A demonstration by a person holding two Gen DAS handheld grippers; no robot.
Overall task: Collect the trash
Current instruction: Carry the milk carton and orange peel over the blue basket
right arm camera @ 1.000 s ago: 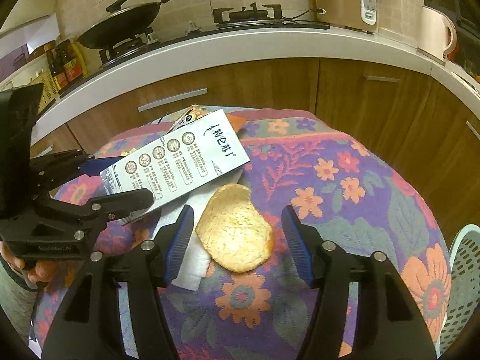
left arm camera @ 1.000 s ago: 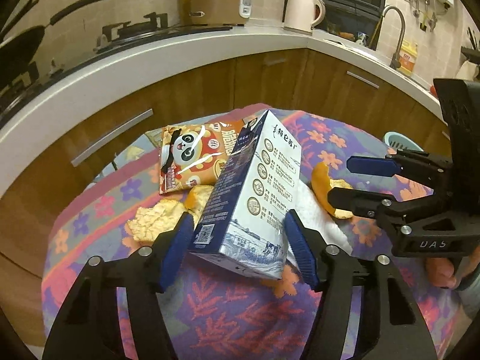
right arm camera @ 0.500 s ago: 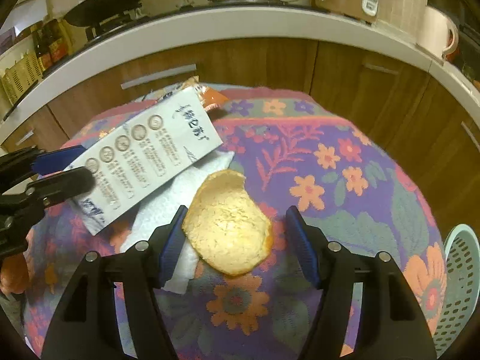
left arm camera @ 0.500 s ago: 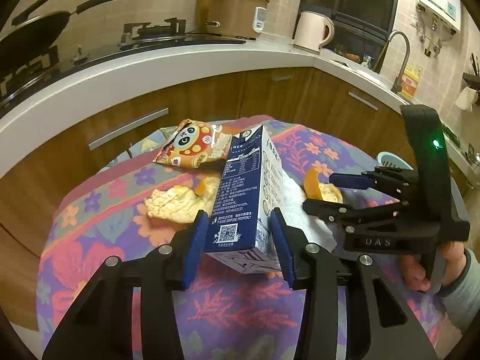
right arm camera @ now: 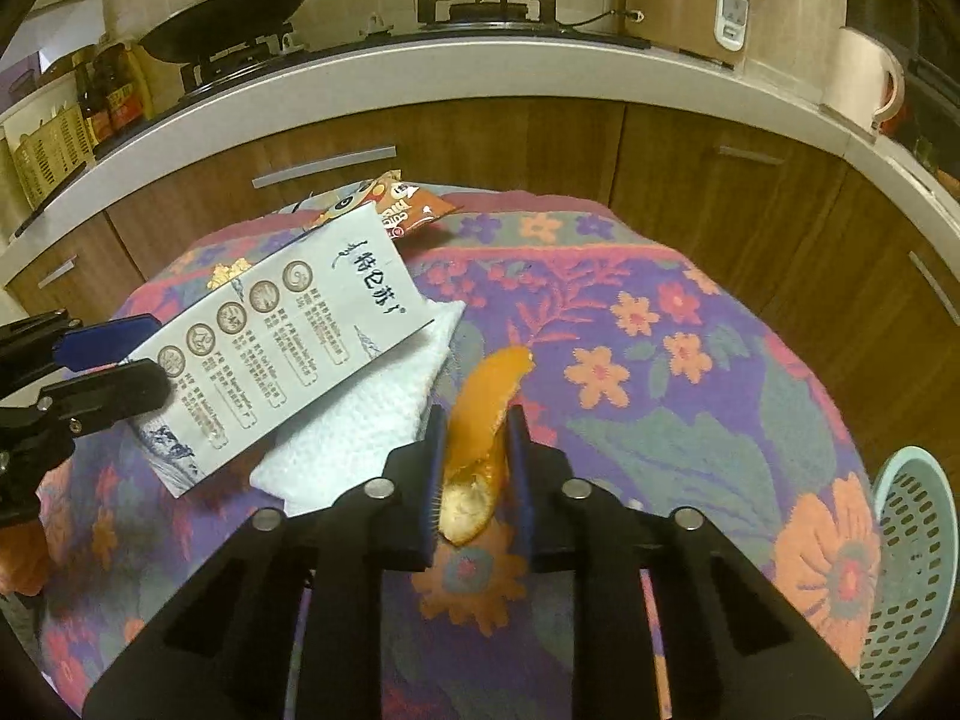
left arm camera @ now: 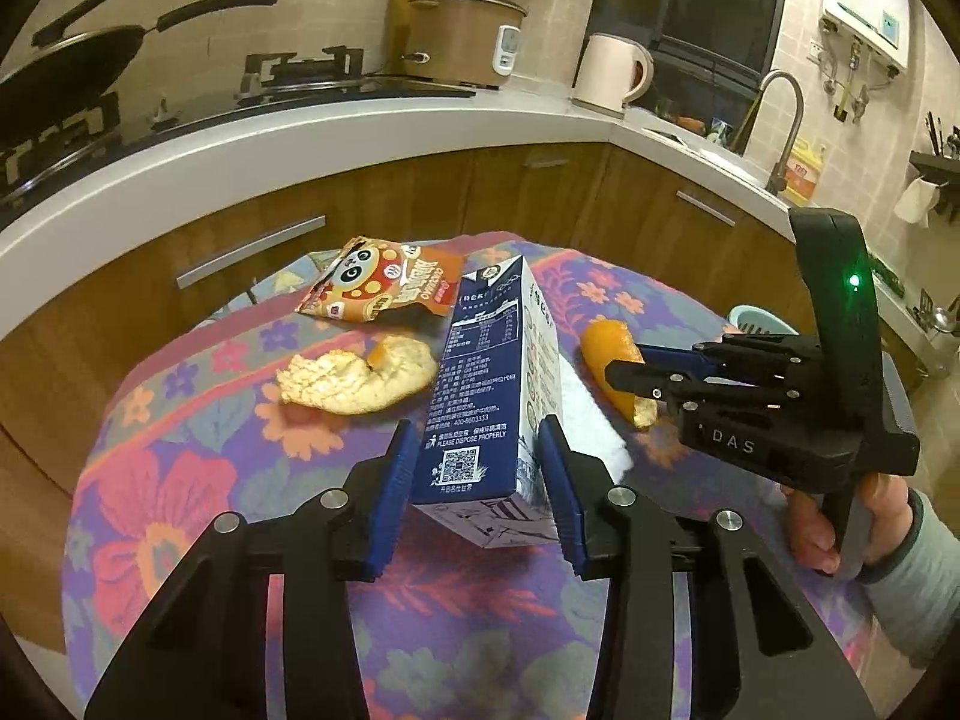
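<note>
My left gripper (left arm camera: pixel 477 480) is shut on a blue and white milk carton (left arm camera: pixel 486 396) and holds it tilted above the table; the carton also shows in the right wrist view (right arm camera: pixel 282 348). My right gripper (right arm camera: pixel 474 468) is shut on an orange peel (right arm camera: pixel 480 420), squeezed on edge between the blue pads; the same peel shows in the left wrist view (left arm camera: pixel 612 360). A white paper napkin (right arm camera: pixel 366 420) lies under the carton. A second peel (left arm camera: pixel 360 375) and a panda snack bag (left arm camera: pixel 381 291) lie farther back.
The table carries a purple flowered cloth (right arm camera: pixel 660 360). A pale green perforated basket (right arm camera: pixel 912 570) stands low at the right, beside the table. Wooden cabinets and a white counter (left arm camera: pixel 300 156) with stove, pan, rice cooker and kettle curve behind.
My left gripper closed on the carton and raised it. My right gripper closed on the orange peel, which folded up on edge between the pads.
</note>
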